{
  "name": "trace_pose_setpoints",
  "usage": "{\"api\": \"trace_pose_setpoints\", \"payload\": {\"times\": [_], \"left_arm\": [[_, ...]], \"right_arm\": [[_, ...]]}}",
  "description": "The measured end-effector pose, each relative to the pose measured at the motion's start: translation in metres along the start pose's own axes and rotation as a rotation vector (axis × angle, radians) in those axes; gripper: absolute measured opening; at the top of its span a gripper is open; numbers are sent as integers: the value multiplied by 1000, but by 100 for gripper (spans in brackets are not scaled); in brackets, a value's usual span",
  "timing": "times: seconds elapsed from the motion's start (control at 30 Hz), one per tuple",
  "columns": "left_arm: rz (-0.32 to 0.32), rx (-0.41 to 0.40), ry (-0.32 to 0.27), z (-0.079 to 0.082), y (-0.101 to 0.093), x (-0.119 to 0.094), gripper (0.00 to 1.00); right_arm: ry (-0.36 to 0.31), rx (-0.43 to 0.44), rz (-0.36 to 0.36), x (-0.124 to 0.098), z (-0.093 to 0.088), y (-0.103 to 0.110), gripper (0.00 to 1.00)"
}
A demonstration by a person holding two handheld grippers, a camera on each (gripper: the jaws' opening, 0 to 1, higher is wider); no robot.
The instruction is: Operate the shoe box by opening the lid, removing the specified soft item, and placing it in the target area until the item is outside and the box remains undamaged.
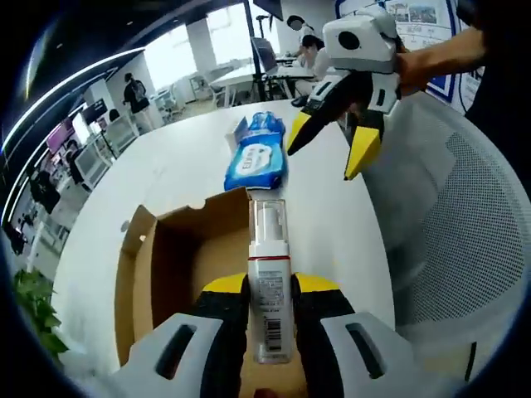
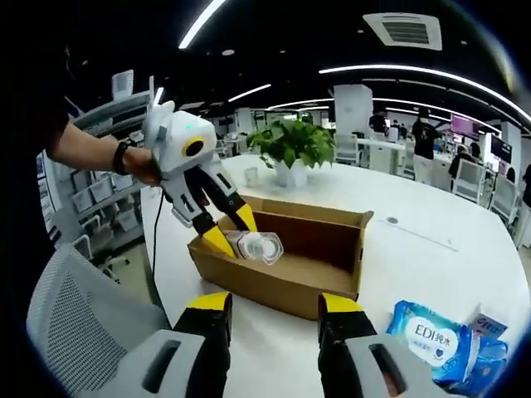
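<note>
- In the left gripper view, the open brown cardboard shoe box (image 1: 166,265) sits on the white round table (image 1: 182,166) at about 7 o'clock, its flaps up.
- The left gripper (image 1: 271,286), yellow-tipped, is clamped on a clear plastic pump bottle with a red-and-white label (image 1: 270,282), held above the box's right wall at 6 o'clock.
- At 12 o'clock beyond the box lies the soft blue pack of wet wipes (image 1: 255,159), flat on the table, outside the box.
- At 1 o'clock the right gripper (image 1: 332,145) hangs above the table with its jaws spread, gripping nothing, held by a hand (image 1: 415,62).
- A grey mesh chair (image 1: 465,240) stands at 3 o'clock.
- In the right gripper view, the same box sits at centre, the bottle above its left end; a green potted plant (image 2: 292,149) stands behind, and the wipes lie at 4 o'clock.
</note>
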State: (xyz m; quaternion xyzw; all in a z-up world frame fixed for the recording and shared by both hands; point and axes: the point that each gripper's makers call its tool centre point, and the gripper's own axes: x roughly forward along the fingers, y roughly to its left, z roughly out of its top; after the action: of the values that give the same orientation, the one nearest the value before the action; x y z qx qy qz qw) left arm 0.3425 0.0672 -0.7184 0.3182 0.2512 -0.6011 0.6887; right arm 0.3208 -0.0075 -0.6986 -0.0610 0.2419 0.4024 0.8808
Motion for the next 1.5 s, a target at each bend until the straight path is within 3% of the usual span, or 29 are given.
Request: {"api": "trace_pose_setpoints", "payload": {"times": [0.3, 0.6, 1.0, 1.1, 1.5], "left_arm": [[-60, 107, -8, 20, -27, 5, 19], [-119, 163, -15, 29, -51, 7, 19], [-195, 192, -25, 37, -67, 12, 19], [-221, 194, -33, 39, -74, 12, 19], [-316, 179, -13, 32, -91, 14, 19]], "right_arm": [[1, -59, 65, 1, 3, 14, 41], [30, -160, 166, -2, -3, 36, 39], [28, -187, 216, -6, -9, 49, 30], [32, -194, 243, -7, -12, 53, 23], [61, -248, 306, -12, -17, 73, 17]]}}
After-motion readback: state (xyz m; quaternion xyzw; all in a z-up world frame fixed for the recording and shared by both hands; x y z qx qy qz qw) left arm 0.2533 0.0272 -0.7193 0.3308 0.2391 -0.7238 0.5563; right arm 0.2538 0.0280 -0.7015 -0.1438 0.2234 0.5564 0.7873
